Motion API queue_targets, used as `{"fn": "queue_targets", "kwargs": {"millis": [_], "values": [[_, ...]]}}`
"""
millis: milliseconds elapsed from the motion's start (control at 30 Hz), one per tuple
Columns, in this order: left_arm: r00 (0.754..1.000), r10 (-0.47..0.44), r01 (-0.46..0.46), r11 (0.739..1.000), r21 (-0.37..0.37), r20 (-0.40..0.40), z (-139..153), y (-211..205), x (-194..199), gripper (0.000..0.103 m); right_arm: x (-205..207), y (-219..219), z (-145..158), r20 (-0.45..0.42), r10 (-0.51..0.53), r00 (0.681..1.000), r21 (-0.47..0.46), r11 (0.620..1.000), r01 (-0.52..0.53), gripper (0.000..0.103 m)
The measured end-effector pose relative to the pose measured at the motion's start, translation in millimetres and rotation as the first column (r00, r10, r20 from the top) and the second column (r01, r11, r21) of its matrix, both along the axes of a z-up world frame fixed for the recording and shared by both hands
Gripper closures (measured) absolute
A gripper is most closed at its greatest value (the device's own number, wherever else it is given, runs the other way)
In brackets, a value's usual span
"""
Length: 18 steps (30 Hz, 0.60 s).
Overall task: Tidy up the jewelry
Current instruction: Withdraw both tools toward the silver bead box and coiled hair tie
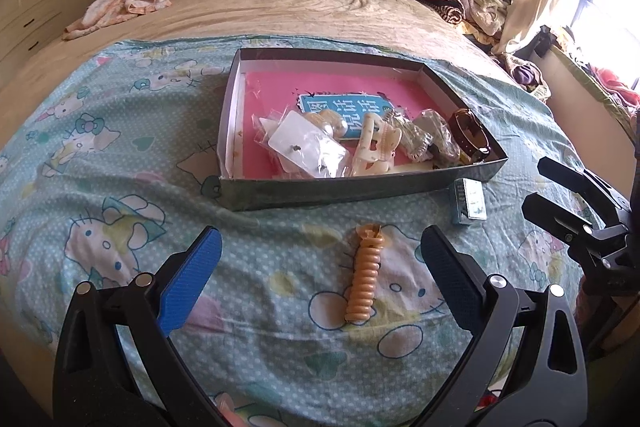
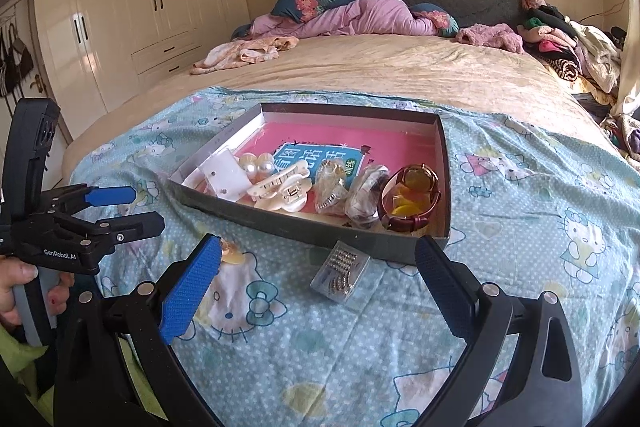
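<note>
1. One shallow box [image 2: 444,163] sits on the cat-print cloth [image 2: 520,227] spread over the near end of the bed [image 2: 400,67]; its near wall faces both grippers.
2. Inside the box, crowded toward the near wall: one cream hair claw [image 2: 282,189], two pearl balls [image 2: 258,163], one white earring card [image 2: 224,177], two clear packets [image 2: 348,193], and one brown-strapped watch [image 2: 412,197] in the near right corner. A pink book [image 2: 392,147] lines the floor; the far half of the box holds nothing else.
3. Two pieces lie outside, on the cloth near the box: one tan spiral hair clip [image 1: 364,273] and one small clear case of studs [image 2: 340,271], the case just beside the near wall.
4. The left gripper [image 1: 320,259] has its jaws spread wide, with the spiral clip lying between them, touching neither.
5. The right gripper [image 2: 318,263] is also spread wide, holding nothing; the stud case lies on the cloth between its fingers.
6. Bare cloth stretches left and right of the box. Rumpled bedding [image 2: 360,15] and a clothes pile [image 2: 568,43] sit at the far end, well apart.
</note>
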<state>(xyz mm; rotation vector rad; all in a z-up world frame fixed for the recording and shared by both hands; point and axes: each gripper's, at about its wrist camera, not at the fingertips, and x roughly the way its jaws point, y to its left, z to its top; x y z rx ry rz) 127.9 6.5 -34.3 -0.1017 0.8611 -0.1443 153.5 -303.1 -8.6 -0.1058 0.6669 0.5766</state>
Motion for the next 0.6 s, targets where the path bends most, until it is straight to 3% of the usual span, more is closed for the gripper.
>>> {"fn": "queue_targets", "kwargs": {"millis": [467, 600], "values": [[0.996, -0.042, 0.041, 0.999, -0.006, -0.077, -31.6, -9.8, 0.5, 0.01, 9.8, 8.0, -32.7, -0.076, 0.004, 0.997, -0.024, 1.0, -0.005, 0.007], [0.994, -0.053, 0.053, 0.999, -0.006, -0.098, -39.3, -12.2, 2.2, 0.01, 18.0, 7.5, -43.3, -0.113, 0.002, 0.994, -0.016, 1.0, -0.004, 0.015]]}}
